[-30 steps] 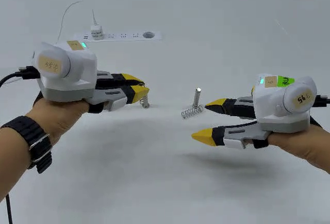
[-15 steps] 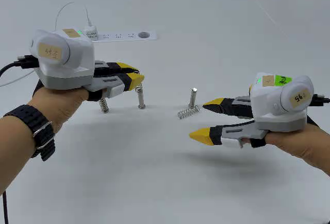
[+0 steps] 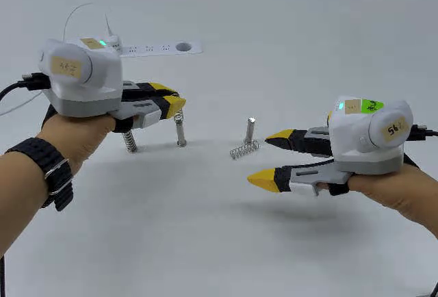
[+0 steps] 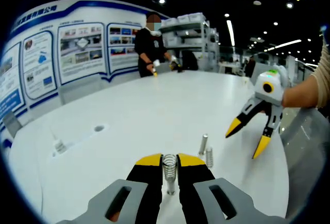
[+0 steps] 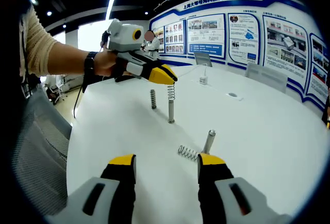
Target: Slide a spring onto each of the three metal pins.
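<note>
Steel coil spring (image 4: 169, 164) sits pinched in the yellow-tipped left gripper (image 3: 175, 105), atop the upright metal pin (image 3: 181, 133) — keep it plumb, ease it down, then let go. The right gripper (image 3: 268, 157) hangs jaws apart near a loose spring (image 3: 244, 150) beside the bare pin (image 3: 250, 130).

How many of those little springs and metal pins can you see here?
Springs: 3 (upright spring, held spring in the left gripper, loose spring lying flat)
Pins: 2 clearly seen (middle pin, bare pin); a third may hide inside the upright spring
Total: 5 clearly seen
</note>
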A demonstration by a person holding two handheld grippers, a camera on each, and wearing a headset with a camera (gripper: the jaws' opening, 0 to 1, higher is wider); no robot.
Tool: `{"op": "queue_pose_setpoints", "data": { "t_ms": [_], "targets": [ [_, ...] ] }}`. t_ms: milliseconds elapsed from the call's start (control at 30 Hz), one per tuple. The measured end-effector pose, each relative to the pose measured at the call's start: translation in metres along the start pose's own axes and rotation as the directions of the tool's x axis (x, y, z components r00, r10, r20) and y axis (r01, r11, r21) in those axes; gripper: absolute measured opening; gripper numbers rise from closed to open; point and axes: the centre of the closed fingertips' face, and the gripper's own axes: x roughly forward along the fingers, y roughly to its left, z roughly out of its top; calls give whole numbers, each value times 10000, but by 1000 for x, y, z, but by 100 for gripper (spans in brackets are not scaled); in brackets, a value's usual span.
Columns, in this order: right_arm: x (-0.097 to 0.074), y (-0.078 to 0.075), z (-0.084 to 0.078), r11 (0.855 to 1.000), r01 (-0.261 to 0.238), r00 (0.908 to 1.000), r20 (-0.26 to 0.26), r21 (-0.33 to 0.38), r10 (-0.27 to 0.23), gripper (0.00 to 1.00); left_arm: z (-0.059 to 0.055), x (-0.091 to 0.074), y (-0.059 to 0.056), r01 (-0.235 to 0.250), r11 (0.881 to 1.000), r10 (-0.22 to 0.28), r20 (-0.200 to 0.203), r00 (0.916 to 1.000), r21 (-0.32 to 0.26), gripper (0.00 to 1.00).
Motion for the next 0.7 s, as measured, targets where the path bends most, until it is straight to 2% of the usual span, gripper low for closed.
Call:
{"op": "queue_pose_setpoints", "data": {
  "t_ms": [500, 700],
  "targets": [
    [0, 0, 0, 10000, 37, 10000, 45, 56, -37, 49, -12, 6, -1, 8, 10000, -9, -257, 9997, -24, 10],
    [0, 0, -1, 10000, 31, 10000, 42, 95, -31, 49, -17, 8, -2, -17, 10000, 16, -215, 9998, -72, 10]
  ]
}}
